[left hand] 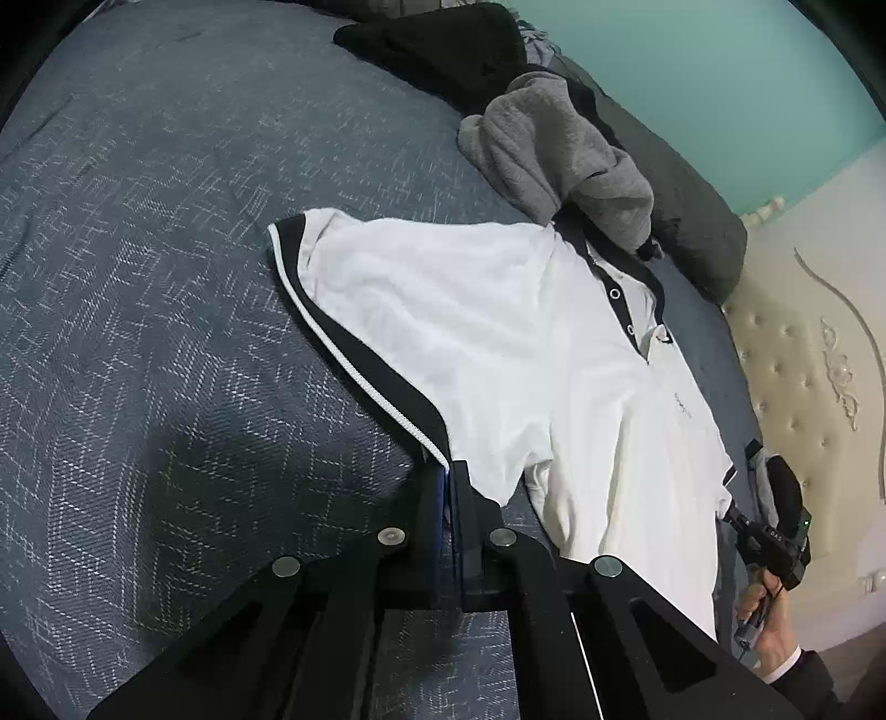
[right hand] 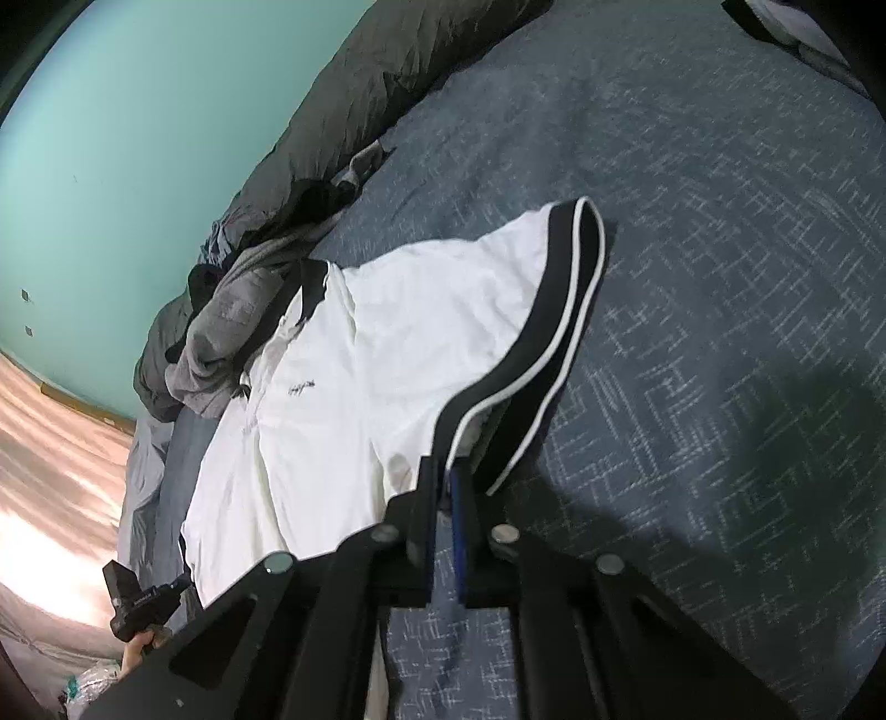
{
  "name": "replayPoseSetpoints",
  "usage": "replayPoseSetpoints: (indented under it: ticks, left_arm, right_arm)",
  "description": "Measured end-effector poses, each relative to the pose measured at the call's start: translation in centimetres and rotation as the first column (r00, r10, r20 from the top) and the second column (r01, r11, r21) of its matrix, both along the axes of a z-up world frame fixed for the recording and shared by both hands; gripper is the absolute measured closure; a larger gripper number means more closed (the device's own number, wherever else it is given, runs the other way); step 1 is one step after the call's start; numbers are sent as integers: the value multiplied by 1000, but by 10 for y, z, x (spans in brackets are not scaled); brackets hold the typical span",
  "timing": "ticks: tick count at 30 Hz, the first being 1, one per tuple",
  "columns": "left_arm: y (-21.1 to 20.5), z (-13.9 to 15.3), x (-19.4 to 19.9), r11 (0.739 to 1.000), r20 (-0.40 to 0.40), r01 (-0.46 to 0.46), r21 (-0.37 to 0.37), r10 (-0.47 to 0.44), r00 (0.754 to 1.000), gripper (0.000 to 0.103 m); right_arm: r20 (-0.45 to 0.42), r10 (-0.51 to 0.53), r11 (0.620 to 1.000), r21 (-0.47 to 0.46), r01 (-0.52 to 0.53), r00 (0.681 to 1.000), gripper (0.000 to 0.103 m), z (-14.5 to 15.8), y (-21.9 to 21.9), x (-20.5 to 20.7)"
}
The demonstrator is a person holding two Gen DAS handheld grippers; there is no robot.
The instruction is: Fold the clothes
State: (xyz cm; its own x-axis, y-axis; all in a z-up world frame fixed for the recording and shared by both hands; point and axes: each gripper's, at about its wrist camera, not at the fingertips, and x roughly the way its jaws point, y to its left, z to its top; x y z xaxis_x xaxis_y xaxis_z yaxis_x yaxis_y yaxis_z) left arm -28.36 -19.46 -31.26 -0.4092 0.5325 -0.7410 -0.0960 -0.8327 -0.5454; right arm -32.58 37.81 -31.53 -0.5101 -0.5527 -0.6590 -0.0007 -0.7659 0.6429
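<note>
We work on a bed (left hand: 138,277) with a blue patterned cover, against a teal wall. A white polo shirt (left hand: 498,332) with black trim lies face up on it, collar toward a grey garment (left hand: 559,160) and a black one (left hand: 443,44) heaped by the wall. Our left gripper (left hand: 451,482) has its jaws clenched on the black band of one sleeve; our right gripper (right hand: 448,487) pinches the banded edge on its side. The shirt is spread but unfolded; we judge the folding only beginning, with the heap still waiting.
</note>
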Motion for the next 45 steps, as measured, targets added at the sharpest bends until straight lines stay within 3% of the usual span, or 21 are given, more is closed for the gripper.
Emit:
replayPoseSetpoints:
  ticks: [7, 13, 21, 23, 24, 25, 26, 27, 34, 38, 45]
  left_arm:
    - [-12, 4, 1, 999, 1, -29, 24, 29, 1000, 102]
    - [-26, 0, 0, 999, 13, -53, 0, 53, 998, 102]
    - [-6, -3, -6, 999, 30, 9, -47, -8, 1000, 101]
    - [-6, 1, -5, 999, 31, 9, -47, -7, 999, 96]
    - [-5, 3, -4, 999, 31, 8, -47, -6, 1000, 82]
    - [-7, 5, -2, 999, 33, 4, -36, -3, 999, 69]
    - [-9, 8, 1, 999, 35, 5, -34, -3, 999, 67]
    - [-11, 10, 4, 999, 37, 6, -32, -4, 999, 67]
    - [-17, 40, 47, 993, 47, 83, -79, -80, 996, 67]
    - [-12, 53, 82, 979, 57, 167, -117, -161, 985, 67]
    - [8, 59, 150, 947, 96, 290, -139, -279, 955, 67]
  right_arm:
    - [-3, -32, 999, -16, 32, 999, 100, 3, 15, 7]
    - [10, -39, 999, -2, 39, 999, 100, -2, 21, 8]
    - [54, -6, 999, 32, 4, 999, 97, -9, 12, 1]
    - [59, 5, 1000, 29, -7, 998, 95, -5, 11, 0]
    - [63, 12, 1000, 22, -14, 998, 93, -3, 10, -1]
    - [81, 27, 999, 30, -29, 996, 88, 0, 9, 0]
    - [92, 34, 998, 46, -39, 995, 70, 3, 7, 0]
    - [95, 48, 997, 55, -54, 994, 59, 8, 7, 3]
    - [134, 167, 979, 96, -180, 977, 59, 39, 6, 34]
    - [195, 267, 940, 162, -299, 944, 59, 48, 1, 67]
    - [273, 330, 893, 221, -393, 904, 59, 47, -2, 124]
